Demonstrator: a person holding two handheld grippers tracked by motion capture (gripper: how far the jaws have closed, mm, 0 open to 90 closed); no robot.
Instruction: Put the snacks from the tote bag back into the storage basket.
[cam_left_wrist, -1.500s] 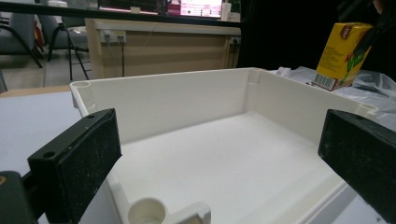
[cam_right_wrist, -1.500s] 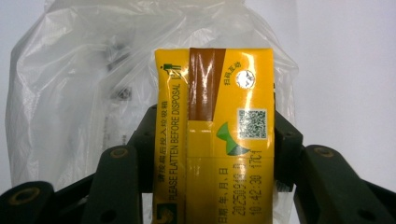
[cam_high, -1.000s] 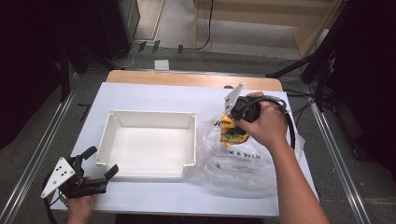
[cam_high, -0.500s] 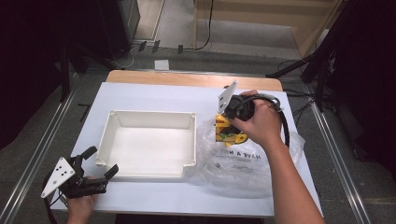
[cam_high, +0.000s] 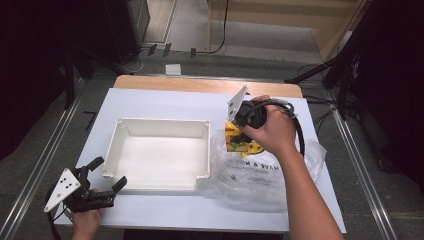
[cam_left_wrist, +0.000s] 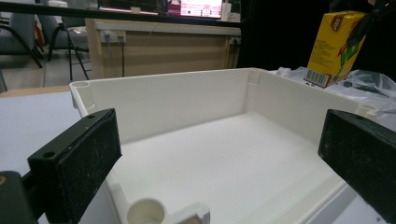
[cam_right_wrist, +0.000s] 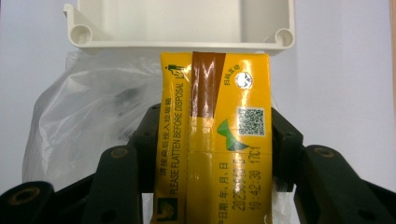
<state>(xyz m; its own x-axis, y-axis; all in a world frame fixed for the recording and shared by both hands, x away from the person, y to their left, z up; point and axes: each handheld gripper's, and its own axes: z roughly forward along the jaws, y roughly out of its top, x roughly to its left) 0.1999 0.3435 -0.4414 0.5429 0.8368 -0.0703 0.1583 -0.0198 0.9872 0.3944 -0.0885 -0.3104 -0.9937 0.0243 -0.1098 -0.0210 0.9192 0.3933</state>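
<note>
Right gripper view: right gripper (cam_right_wrist: 215, 140) clamped on the yellow drink carton (cam_right_wrist: 215, 135), lifted over the clear plastic bag (cam_right_wrist: 93, 116), just short of the white tray (cam_right_wrist: 182, 44).
Carton looks light and boxy, with stiff edges but soft faces, so it probably dents under a hard squeeze; the coated skin may slip. Jaws sit on the two narrow sides, the best hold. Left gripper (cam_high: 102, 177) stands apart and empty at the tray's near corner.
</note>
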